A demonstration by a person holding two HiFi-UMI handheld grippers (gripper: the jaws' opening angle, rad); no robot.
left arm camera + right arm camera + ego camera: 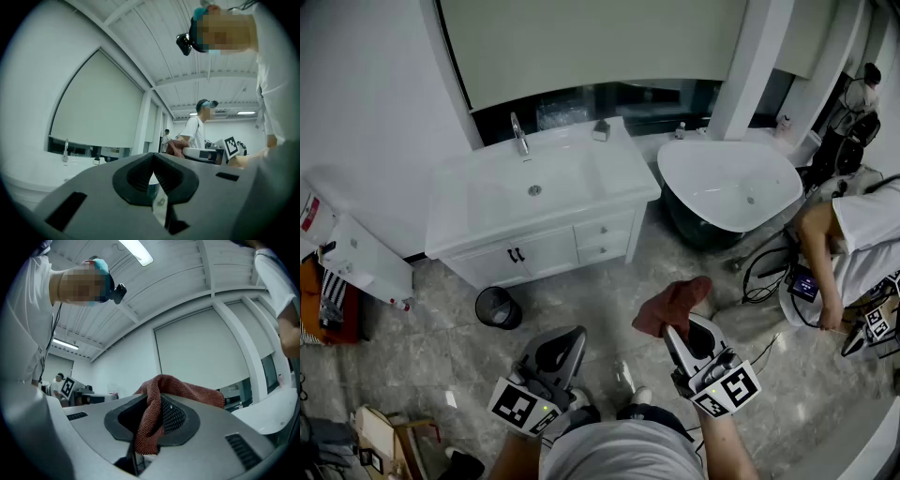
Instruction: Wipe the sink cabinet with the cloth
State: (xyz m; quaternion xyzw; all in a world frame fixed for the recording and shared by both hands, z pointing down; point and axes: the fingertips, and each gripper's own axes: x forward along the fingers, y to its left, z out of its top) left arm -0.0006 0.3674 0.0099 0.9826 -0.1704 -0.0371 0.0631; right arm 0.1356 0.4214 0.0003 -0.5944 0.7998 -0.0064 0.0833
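The right gripper (682, 330) is held out in front of the person with the cloth (153, 414) pinched in it: the jaws are clamped on a fold of the reddish terry, and the rest spills up and over the right jaw in a loose hump. The left gripper (561, 352) sits low on the near left, jaws drawn together with nothing between them.

The sink cabinet (546, 251) stands well apart on the far side of the marble floor, with its white top, basin and faucet (519, 137). A bin (499, 307) sits just in front of it, and a bathtub (729, 184) to its right.

By the look of it, the cloth is light, soft and floppy, and it will drape rather than hold a shape. The grip is on a bunched fold, which seems secure. For wiping, a broad hanging pad of fabric would serve better than a tight wad, so the loose end probably needs to fall free below the jaws. Dragging it over the cabinet could tug it loose.
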